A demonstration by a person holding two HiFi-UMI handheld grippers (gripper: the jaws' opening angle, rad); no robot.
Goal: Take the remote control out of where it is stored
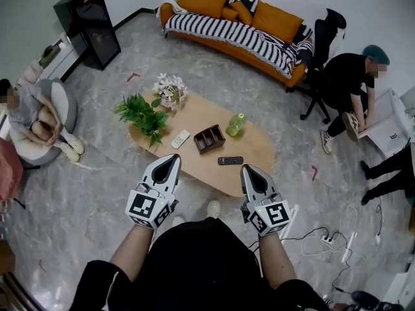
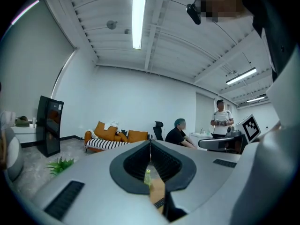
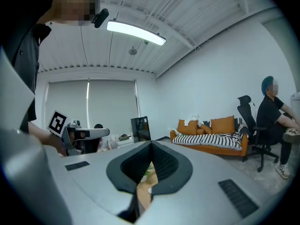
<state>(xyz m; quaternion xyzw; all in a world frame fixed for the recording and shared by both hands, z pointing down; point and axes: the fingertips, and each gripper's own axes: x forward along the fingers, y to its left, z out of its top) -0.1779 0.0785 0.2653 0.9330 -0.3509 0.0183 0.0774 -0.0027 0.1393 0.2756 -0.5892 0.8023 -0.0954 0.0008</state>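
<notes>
Both remotes are lying flat out on the desk (image 1: 256, 146) right now, and neither is inside the brown box (image 1: 209, 138). From up top the box's slots look empty to me. That fits a remote that's been lifted out of storage, or a box that was never its home. I can't call it from here.

The black remote (image 1: 230, 161) is the close one. It's at about 10 o'clock from my right gripper (image 1: 250, 169), just beside the tip, and well apart at 3 o'clock from my left gripper (image 1: 174, 158). So my right hand is nearer. Its long axis runs 9 to 3, crosswise to my jaws. Which end is the front is too small to tell.

The white remote (image 1: 180, 138) is near the left gripper at 12 o'clock, with its long axis tilted roughly 7 to 1. The box sits between the two remotes.

Jaws on both sides are pressed together at the tips with nothing pinched. Only a sliver of desk shows through the gap behind them.
</notes>
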